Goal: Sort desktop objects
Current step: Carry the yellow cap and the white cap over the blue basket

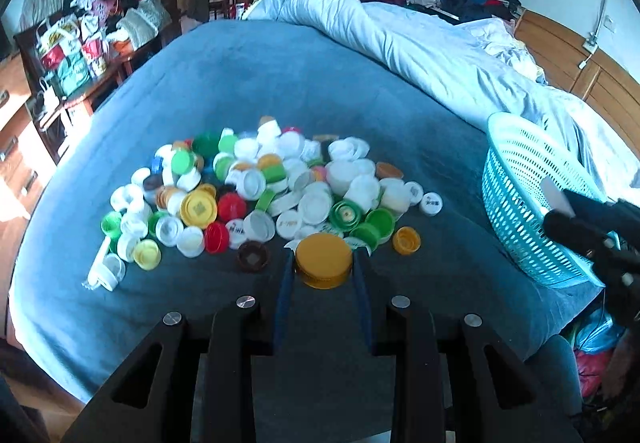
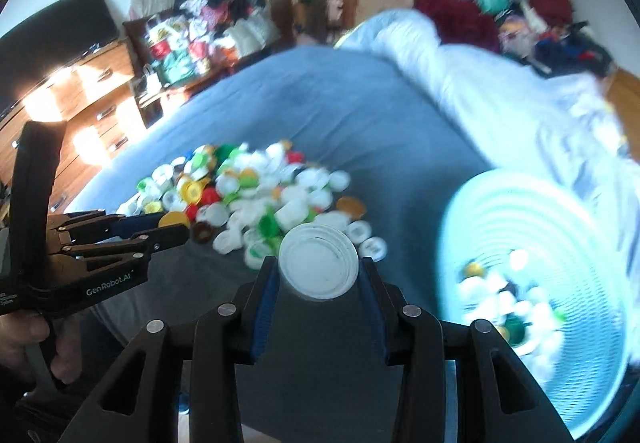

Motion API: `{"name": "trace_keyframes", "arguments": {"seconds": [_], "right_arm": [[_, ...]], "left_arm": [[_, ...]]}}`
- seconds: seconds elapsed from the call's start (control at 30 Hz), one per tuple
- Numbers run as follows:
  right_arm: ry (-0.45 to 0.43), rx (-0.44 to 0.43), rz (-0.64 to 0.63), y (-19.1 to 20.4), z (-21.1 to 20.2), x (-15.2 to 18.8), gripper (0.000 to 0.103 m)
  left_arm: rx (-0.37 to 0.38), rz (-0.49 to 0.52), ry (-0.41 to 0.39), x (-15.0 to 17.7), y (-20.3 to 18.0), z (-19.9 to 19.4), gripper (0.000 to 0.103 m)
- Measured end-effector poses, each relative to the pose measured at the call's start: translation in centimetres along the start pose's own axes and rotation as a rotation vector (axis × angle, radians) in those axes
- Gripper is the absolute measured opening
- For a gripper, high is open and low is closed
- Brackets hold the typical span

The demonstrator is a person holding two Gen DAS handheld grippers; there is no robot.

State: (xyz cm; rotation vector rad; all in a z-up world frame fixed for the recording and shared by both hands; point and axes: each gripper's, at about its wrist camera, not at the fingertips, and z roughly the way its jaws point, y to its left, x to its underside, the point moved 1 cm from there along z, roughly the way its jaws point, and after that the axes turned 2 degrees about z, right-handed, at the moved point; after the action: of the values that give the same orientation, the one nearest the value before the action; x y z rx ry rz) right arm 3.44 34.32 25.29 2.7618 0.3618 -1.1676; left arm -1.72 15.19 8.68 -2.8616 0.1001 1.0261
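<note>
Left gripper [image 1: 323, 270]: one, jaws clenched on a single large yellow cap [image 1: 323, 260], low centre of the left wrist view, at the near edge of the pile.
Right gripper [image 2: 319, 272]: one, jaws clenched on a single large white lid [image 2: 319, 261], its open ridged inside facing the camera, low centre of the right wrist view.
Cap pile [image 1: 256, 191]: one heap of dozens of bottle caps, too many to count; white most common, with green, yellow, red, orange and two or so dark brown ones, mid-frame.
Bedsheet [image 1: 240, 83]: one blue sheet under the pile.
Basket [image 1: 520, 199]: one turquoise perforated plastic basket, right edge of both views; blurred caps inside it in the right wrist view, number unclear.
Quilt [image 1: 400, 39]: one pale blue quilt bunched along the upper right.
</note>
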Motion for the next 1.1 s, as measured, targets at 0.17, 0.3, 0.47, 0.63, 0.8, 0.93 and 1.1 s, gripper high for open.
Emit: {"name": "trace_keyframes", "arguments": {"seconds": [0.17,0.3,0.47,0.63,0.8,0.93,1.1], "right_arm": [[-0.042,0.073,0.002,-1.9,-2.9,-0.2,0.044],[-0.064,0.111,0.022,-3.5,-4.7,-0.2,0.044],[-0.094,0.152,0.036,-5.3,-6.7,0.0,0.044],[-0.12,0.19,0.065,-7.5,-8.4,0.0,0.044],[-0.143,0.238,0.078,-9.3,-9.7,0.1,0.044],[-0.155,0.266,0.094,-10.5,-10.6,0.2,0.044],[-0.167,0.29,0.116,-12.0,-11.5,0.4,0.044]], "left_arm": [[0.007,0.042,-0.031,-1.3,-2.0,-0.9,0.025],[0.012,0.074,-0.049,-2.2,-4.0,-1.5,0.025],[0.024,0.134,-0.07,-3.3,-7.3,-2.3,0.025],[0.049,0.194,-0.093,-4.5,-10.8,-3.0,0.025],[0.075,0.238,-0.11,-5.9,-14.1,-3.2,0.025],[0.091,0.262,-0.117,-6.7,-16.4,-3.1,0.025],[0.11,0.288,-0.121,-7.7,-18.9,-3.1,0.025]]}}
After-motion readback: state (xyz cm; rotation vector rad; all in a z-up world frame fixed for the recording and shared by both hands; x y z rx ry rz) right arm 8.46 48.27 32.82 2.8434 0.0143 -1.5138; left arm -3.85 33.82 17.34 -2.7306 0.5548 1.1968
